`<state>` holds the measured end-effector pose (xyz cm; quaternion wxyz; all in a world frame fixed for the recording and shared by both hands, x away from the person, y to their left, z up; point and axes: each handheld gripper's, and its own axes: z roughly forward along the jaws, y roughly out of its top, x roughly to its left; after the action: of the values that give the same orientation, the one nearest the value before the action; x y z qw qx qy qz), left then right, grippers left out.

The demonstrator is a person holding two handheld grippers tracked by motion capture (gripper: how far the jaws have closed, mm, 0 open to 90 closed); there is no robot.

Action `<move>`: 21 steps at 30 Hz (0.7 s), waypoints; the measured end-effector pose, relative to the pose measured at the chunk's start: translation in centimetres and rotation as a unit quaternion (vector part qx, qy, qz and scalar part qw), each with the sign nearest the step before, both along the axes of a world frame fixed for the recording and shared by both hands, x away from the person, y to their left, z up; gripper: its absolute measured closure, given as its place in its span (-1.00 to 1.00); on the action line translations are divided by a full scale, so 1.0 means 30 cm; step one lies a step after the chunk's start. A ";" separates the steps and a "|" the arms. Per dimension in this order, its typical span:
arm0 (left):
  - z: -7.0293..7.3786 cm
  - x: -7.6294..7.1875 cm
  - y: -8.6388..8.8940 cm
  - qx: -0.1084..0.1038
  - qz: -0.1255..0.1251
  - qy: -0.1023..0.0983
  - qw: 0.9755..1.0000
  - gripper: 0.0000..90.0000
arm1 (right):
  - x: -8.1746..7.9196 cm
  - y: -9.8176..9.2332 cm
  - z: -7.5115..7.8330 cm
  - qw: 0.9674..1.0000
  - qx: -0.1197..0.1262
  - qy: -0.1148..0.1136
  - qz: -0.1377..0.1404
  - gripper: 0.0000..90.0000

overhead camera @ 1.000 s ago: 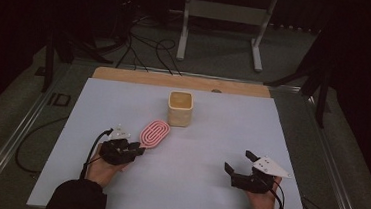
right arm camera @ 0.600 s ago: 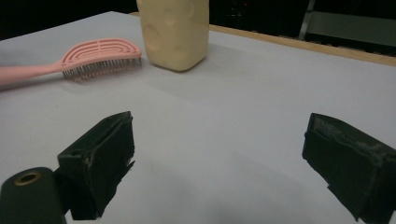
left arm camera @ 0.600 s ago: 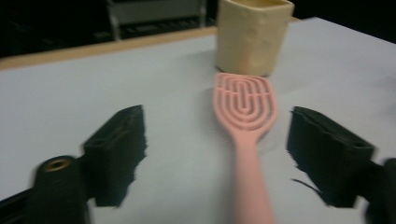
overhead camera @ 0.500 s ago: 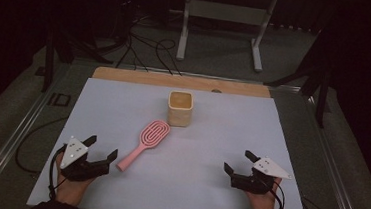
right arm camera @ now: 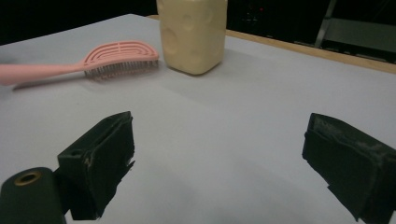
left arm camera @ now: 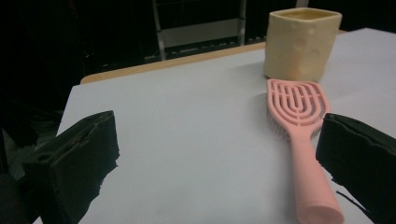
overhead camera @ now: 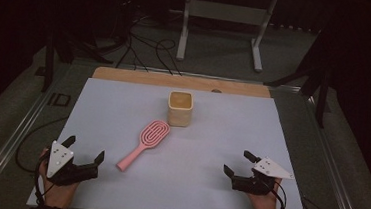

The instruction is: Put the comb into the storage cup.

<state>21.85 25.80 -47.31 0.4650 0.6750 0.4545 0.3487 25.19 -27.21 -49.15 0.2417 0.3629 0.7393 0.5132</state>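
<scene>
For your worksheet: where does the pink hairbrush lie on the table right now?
In the high view the pink hairbrush lies flat left of the table's middle, its head just short of the cream cup, its handle slanting toward the open left gripper.

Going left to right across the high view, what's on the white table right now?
left gripper → pink hairbrush → cream square cup → right gripper
</scene>
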 end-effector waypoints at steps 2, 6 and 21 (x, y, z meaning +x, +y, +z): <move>-0.001 0.002 0.011 -0.010 0.002 0.004 1.000 -1.00 | -0.007 0.002 0.002 1.000 -0.002 -0.002 0.004 -0.80; 0.001 0.007 0.017 -0.023 -0.005 0.009 1.000 -1.00 | -0.010 0.008 -0.002 1.000 -0.003 -0.004 0.007 -0.80; 0.039 0.100 -0.035 -0.020 -0.057 0.071 0.996 -0.98 | -0.013 0.024 -0.019 1.000 0.002 -0.002 -0.003 -0.80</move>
<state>24.85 24.75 -46.13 0.4638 0.7138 0.4539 0.2635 24.82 -26.50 -49.71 0.2437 0.3646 0.7370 0.5143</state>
